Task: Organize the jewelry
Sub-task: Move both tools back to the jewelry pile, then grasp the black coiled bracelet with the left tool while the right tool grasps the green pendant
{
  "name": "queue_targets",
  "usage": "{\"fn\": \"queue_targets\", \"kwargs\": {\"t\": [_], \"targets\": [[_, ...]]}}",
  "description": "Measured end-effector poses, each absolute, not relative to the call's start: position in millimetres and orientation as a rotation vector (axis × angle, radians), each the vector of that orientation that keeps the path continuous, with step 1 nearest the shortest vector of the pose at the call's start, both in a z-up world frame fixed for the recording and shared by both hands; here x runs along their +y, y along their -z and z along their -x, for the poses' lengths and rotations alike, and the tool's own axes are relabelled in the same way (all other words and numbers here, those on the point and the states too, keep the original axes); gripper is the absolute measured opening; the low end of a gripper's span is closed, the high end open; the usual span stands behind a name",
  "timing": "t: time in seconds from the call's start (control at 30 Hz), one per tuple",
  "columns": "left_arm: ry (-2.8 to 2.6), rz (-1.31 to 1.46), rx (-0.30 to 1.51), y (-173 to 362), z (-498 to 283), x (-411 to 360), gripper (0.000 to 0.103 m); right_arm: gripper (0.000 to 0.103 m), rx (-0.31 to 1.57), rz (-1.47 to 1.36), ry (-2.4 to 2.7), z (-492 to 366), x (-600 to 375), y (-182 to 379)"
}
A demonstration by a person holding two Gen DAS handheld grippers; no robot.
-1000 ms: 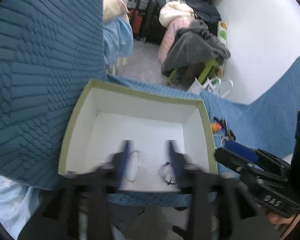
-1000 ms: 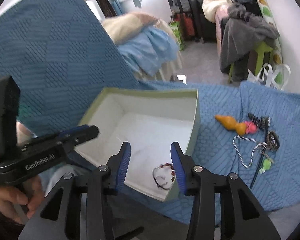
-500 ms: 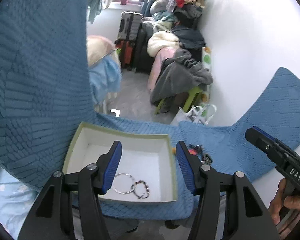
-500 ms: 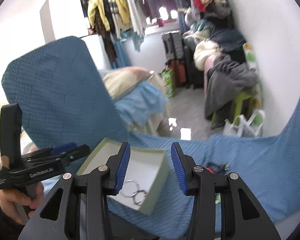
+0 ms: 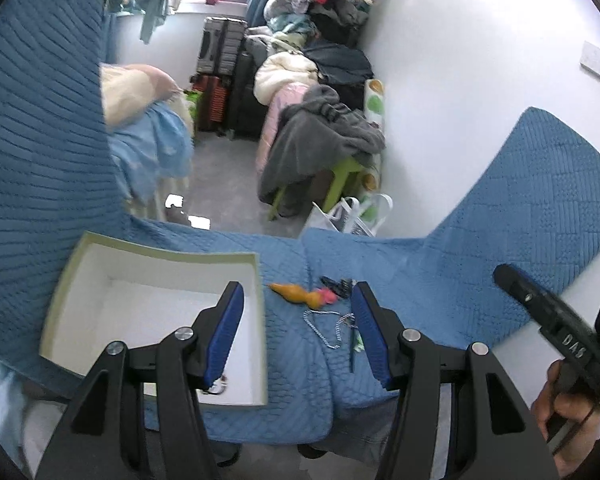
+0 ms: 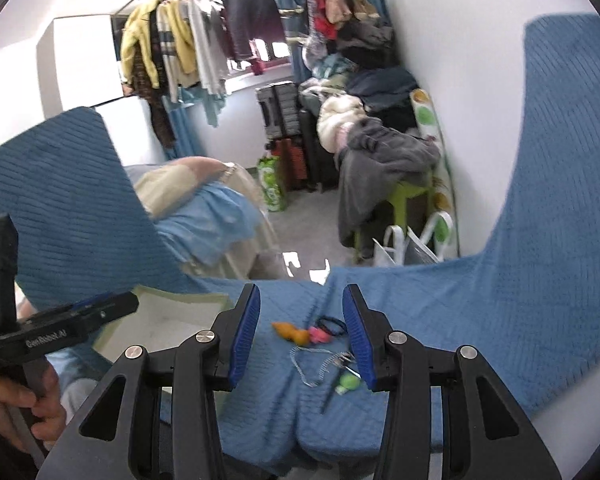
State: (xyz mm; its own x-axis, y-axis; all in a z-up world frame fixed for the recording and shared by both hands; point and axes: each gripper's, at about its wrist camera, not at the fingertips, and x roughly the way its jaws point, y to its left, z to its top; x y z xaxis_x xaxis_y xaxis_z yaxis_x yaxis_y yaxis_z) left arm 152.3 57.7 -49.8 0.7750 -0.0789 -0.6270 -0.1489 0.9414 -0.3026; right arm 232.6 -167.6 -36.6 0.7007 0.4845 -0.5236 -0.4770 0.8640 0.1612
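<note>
Both grippers, left [image 5: 298,332] and right [image 6: 302,332], hung spread and empty; the limp, slippery chain [image 6: 309,366] probably wanted pinching where bunched.

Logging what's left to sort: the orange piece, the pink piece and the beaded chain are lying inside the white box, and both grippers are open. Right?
Not quite. The orange piece, pink piece and beaded chain lie on the blue quilt, beside the white box, not inside it, as the left wrist view shows. The left gripper and right gripper are open.
</note>
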Motion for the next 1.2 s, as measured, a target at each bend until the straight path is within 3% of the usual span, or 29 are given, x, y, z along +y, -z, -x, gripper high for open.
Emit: {"fn": "queue_targets", "kwargs": {"t": [0.37, 0.8, 1.2], "targets": [[0.108, 0.343, 0.790, 116.5, -180.6, 3.8, 0.052, 0.032, 0.761, -0.079, -0.513, -261.0, -189.7, 128.5], [0.123, 0.367, 0.928, 176.8, -208.7, -15.9, 0.025, 0.030, 1.039, -0.065, -0.557, -324.0, -178.1, 213.5], [0.109, 0.367, 0.981, 200.1, -219.4, -17.8, 0.021, 0.029, 1.111, 0.087, -0.573, -337.0, -143.9, 244.6]]}}
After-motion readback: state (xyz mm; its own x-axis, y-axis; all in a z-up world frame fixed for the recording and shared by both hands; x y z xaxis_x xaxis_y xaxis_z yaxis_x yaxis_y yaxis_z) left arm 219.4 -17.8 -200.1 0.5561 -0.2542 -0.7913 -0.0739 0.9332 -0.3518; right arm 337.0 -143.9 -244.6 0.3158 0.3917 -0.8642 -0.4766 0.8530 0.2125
